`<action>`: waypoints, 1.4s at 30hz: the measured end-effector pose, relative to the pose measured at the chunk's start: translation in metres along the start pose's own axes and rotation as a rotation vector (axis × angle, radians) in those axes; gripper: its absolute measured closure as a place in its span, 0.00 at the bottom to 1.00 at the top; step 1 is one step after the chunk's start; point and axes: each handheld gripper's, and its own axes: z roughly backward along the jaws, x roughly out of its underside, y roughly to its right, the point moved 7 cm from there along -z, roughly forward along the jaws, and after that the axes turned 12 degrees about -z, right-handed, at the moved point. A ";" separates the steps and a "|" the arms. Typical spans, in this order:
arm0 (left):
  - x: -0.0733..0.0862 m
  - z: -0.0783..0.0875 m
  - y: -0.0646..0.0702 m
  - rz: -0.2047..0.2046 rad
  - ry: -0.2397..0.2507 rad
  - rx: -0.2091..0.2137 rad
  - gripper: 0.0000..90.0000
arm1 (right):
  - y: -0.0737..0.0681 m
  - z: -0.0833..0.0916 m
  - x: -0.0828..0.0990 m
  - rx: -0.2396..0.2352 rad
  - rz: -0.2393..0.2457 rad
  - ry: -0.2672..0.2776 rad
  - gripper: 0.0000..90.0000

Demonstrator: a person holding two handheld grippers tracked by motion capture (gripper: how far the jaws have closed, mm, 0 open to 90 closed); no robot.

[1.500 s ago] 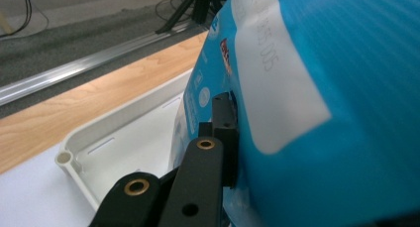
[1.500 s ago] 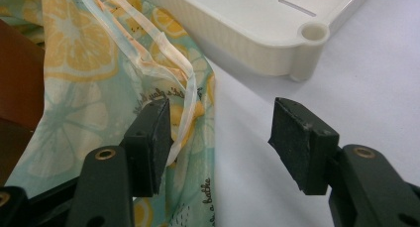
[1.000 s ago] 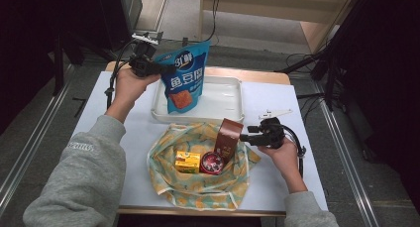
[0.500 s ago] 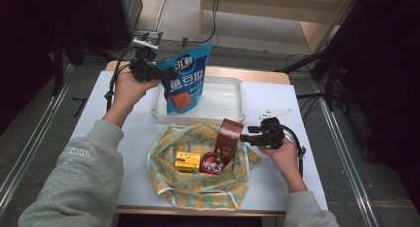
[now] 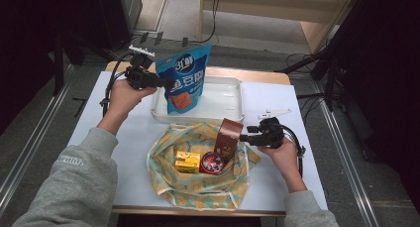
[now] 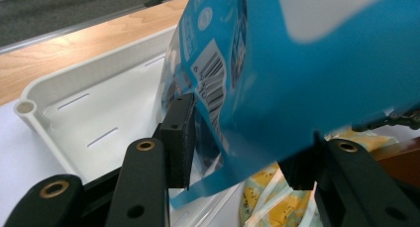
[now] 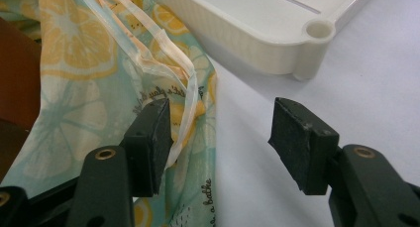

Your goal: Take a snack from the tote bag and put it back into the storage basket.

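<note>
- Since the earlier frames, my left gripper (image 5: 166, 83) has just been opening its jaws, and the blue snack pouch (image 5: 184, 78) that it carried in the air now stands lower, with its bottom in the white tray (image 5: 233, 95).
- White table (image 5: 302, 138) is the largest thing before me, with a wooden strip along its far edge.
- Next in size is the lemon-print cloth bag (image 5: 198, 190), lying open on the near half of the table, just in front of the tray.
- That tray sits at the far middle of the table; the pouch leans upright at its left end.
- From the left gripper view the pouch (image 6: 297, 63) is between my left jaws, the left pad (image 6: 179, 138) close against its barcode side; the other pad is hidden behind the foil, so I read the jaws as parted around it, not pinching.
- My right gripper (image 5: 246, 136) rests at the bag's right edge, beside a brown box (image 5: 229, 138) that stands tilted in the bag.
- Seen from the right gripper view, its jaws stand wide apart with nothing clamped; the left pad (image 7: 153, 138) is just at the bag's pale drawstring (image 7: 178, 83), the other over bare table.
- Smallest are a yellow carton (image 5: 188, 161) and a round dark red tin (image 5: 213, 163), side by side inside the bag.
</note>
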 end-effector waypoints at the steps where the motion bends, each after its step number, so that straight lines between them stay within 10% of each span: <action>1: 0.002 0.000 0.000 0.000 -0.006 0.001 0.62 | 0.000 0.000 0.000 0.000 0.000 0.000 0.47; 42: 0.068 -0.025 0.003 0.087 -0.084 0.024 0.69 | -0.002 -0.005 -0.003 -0.003 0.019 -0.007 0.47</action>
